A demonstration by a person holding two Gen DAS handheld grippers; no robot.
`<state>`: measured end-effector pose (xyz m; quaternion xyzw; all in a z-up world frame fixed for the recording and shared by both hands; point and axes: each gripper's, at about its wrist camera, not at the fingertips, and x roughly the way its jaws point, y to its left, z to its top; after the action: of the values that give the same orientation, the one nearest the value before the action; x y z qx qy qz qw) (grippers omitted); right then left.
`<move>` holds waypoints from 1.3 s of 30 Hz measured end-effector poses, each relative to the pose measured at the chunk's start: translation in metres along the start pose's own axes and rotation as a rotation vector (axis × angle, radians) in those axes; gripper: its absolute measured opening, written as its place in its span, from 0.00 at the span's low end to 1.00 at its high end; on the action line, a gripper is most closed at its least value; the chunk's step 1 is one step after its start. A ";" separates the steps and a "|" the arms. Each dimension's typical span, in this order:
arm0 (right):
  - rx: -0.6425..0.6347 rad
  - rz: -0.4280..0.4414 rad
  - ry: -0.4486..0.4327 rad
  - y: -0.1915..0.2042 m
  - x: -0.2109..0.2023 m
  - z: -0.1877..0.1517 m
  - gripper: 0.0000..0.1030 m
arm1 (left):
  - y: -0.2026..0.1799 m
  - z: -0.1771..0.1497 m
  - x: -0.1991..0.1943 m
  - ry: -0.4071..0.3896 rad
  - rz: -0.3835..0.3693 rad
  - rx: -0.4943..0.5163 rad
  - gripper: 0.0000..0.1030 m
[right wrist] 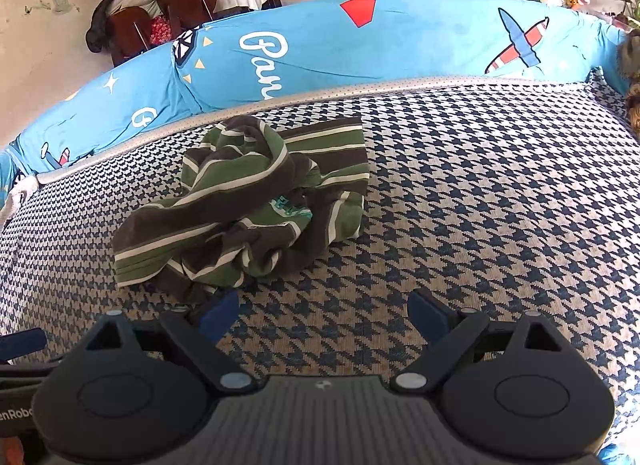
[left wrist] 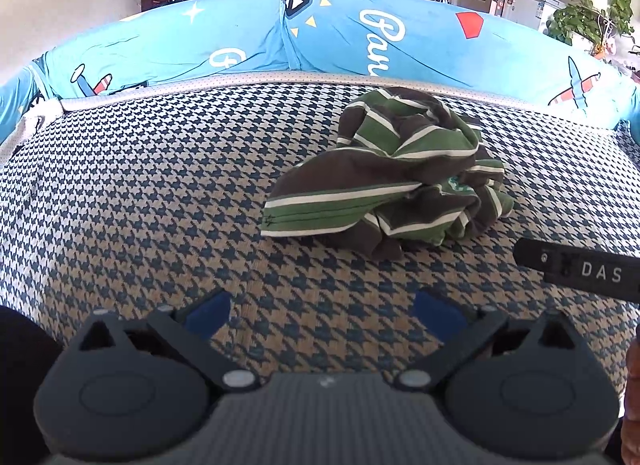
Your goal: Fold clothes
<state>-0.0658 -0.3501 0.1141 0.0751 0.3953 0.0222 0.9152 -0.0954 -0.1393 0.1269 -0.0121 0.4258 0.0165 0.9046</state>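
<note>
White script on the blue cover (left wrist: 400, 45) at the back reads "Par" or "Pan", cut off by the cushion edge; the same cover carries planes, stars, a red pentagon and small triangles. A black bar (left wrist: 580, 271) entering the left wrist view from the right is lettered "DAS". At the lower left edge of the right wrist view, part of a word, "enRob", shows on a dark body (right wrist: 16, 413). Teal lettering on the shirt (right wrist: 290, 207) is too crumpled to read.

The shirt (left wrist: 392, 169), striped green, brown and white, lies bunched in a heap on the houndstooth cushion (left wrist: 140, 185), near the back edge.

The left gripper (left wrist: 324, 311) is held low over the cushion, jaws wide and holding nothing, the shirt ahead and to its right. The right gripper (right wrist: 324, 315) is likewise low, jaws wide and holding nothing; its left fingertip (right wrist: 220, 315) is just beside the shirt's near edge
</note>
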 end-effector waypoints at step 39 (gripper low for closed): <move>-0.054 0.007 0.000 0.012 -0.004 0.000 0.89 | -0.001 -0.003 -0.007 -0.013 0.030 -0.007 1.00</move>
<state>-0.0684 -0.3384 0.1186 0.0517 0.3942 0.0361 0.9169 -0.1021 -0.1406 0.1309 -0.0088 0.4200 0.0318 0.9069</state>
